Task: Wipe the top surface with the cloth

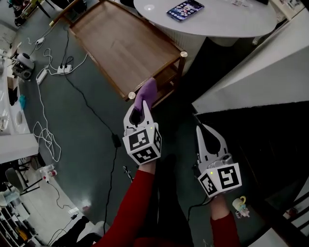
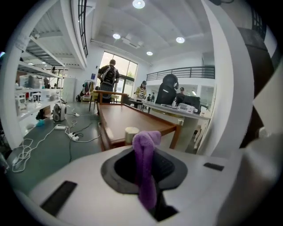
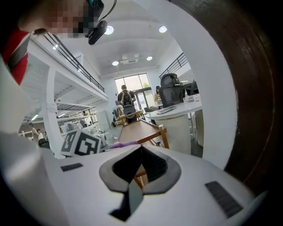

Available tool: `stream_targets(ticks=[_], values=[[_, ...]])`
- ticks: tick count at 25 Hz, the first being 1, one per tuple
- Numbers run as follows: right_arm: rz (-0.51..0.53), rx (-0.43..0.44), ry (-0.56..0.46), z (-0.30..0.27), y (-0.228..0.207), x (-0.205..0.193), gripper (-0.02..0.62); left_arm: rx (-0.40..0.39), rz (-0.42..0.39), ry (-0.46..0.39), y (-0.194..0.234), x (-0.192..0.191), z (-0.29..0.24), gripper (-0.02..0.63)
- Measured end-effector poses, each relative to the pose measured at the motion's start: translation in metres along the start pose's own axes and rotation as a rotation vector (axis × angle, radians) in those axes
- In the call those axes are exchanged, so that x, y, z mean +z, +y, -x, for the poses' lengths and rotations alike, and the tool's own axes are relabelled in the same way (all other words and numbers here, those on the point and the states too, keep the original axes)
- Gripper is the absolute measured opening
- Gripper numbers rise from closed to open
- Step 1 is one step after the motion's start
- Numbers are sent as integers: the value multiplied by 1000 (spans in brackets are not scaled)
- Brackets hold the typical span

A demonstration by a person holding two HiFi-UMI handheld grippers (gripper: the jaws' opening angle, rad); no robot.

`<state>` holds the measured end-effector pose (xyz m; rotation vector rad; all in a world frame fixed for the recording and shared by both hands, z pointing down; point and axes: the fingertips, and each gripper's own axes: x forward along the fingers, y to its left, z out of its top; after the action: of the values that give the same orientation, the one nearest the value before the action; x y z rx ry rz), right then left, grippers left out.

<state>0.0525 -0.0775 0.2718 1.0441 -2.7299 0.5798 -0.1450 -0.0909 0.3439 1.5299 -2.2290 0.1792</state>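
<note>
Drooping from the left gripper [image 1: 138, 110], the purple cloth [image 1: 145, 94] is a soft, fuzzy strip bunched into a narrow fold. The clenched fingers [image 1: 129, 117] pinch its lower part, and its rounded upper end sticks out past their tips. In the left gripper view the cloth [image 2: 144, 165] stands upright in the middle, with its top curled over. It is held in the air just short of the near corner of the wooden counter [image 1: 120, 43], not resting on it. That counter has a bare brown top, a raised rim and round pale caps on its corner posts.

The right gripper [image 1: 199, 127] hangs lower and to the side, over dark flooring, with its fingers [image 1: 216, 140] pressed together on nothing. Red sleeves [image 1: 135, 200] lead back from both grippers.

Beyond the wooden counter stands a white round counter [image 1: 227, 21] with a phone [image 1: 185, 9] lying on it. The grey-green floor [image 1: 87, 130] carries loose white cables [image 1: 46, 126] and a power strip [image 1: 64, 69]. Far down the bright, high-ceilinged room, a person with a backpack [image 2: 108, 75] stands near tall windows
</note>
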Motion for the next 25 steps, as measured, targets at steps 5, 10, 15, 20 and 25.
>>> stream_targets(ticks=[5, 10, 15, 20, 25], values=[[3, 13, 2, -7, 5, -2, 12, 92, 5, 26, 50, -23, 37, 54], [16, 40, 10, -14, 16, -6, 12, 171, 33, 33, 90, -32, 50, 54], [28, 41, 10, -19, 21, -11, 12, 111, 5, 82, 84, -49, 61, 54], [29, 18, 15, -17, 13, -14, 12, -212, -69, 116, -25, -67, 56, 54], [20, -44, 11, -9, -14, -25, 12, -334, -30, 52, -108, -53, -27, 54]])
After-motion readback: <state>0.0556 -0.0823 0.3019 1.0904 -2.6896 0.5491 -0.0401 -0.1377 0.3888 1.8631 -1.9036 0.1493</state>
